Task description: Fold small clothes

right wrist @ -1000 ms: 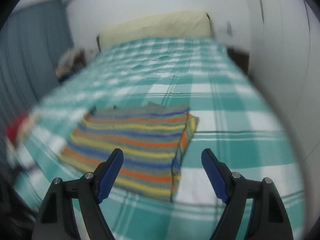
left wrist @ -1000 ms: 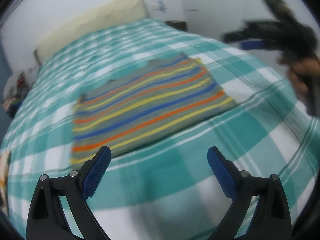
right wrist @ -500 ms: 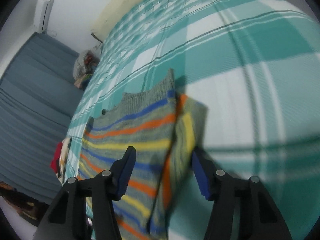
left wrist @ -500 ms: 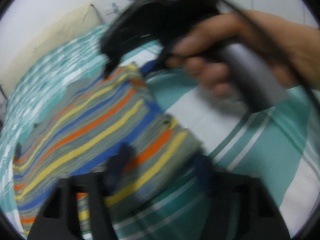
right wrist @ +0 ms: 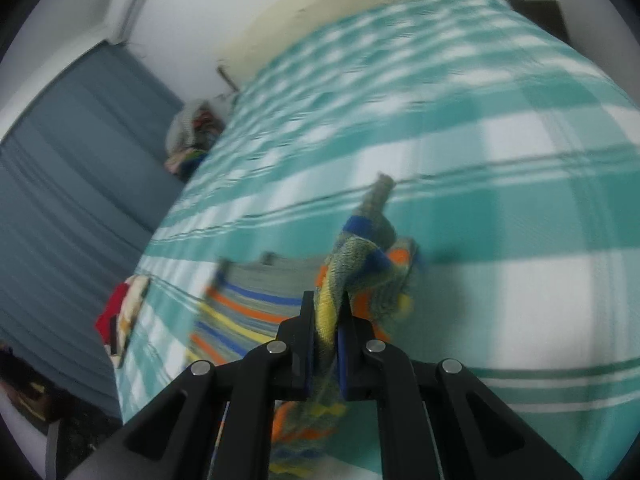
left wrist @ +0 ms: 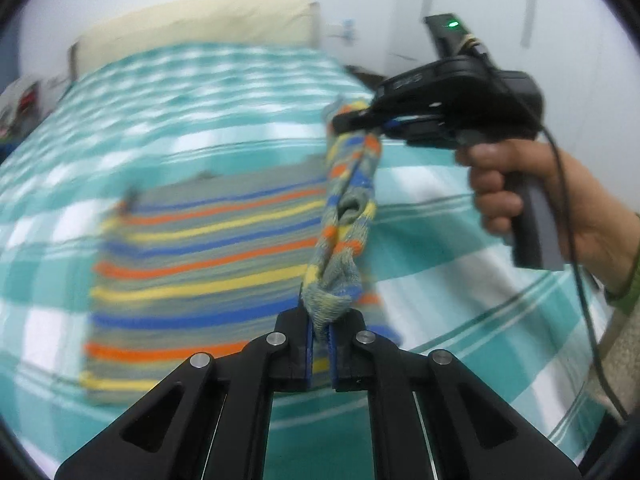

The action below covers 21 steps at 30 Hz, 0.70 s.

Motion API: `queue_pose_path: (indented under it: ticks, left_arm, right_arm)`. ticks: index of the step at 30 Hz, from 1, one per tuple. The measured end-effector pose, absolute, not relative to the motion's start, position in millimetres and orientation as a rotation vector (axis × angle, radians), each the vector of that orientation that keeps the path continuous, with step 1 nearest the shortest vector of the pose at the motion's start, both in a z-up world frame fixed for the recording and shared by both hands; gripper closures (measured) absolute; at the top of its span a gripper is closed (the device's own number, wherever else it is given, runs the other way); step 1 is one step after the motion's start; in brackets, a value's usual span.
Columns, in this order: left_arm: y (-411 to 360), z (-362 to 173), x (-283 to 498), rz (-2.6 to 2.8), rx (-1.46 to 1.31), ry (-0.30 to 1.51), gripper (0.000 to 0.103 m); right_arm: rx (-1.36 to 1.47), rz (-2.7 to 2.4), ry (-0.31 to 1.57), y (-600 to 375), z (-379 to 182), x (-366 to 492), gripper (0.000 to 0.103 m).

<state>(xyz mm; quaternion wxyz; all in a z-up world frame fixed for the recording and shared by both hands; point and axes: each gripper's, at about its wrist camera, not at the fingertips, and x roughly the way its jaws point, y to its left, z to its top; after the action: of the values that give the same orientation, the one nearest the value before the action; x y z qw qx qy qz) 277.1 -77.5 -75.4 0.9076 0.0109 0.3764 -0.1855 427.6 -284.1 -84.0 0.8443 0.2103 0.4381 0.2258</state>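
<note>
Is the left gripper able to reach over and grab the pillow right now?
Probably not. The left gripper is shut on the striped sweater, and the pillow lies far off at the head of the bed.

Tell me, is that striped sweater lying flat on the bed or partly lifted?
Partly lifted. The left gripper and right gripper each pinch the striped sweater's right edge, bunched above the checked bedspread; the rest lies flat.

No lettering can be read anywhere (the frames are perhaps too blurred).
</note>
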Motion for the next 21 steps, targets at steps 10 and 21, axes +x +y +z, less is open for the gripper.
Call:
queue_pose_path:
  ticks: [10,21]
  left_arm:
    - [23,-110,275,-0.167,-0.115,0.871,0.099]
    - [57,-115,288,-0.059,-0.140,0.886,0.030]
  right_arm:
    - [0.340,0.605,0.992,-106,-106,453,0.094]
    - [0.421,0.753,1.040,-26,-145,466,0.067]
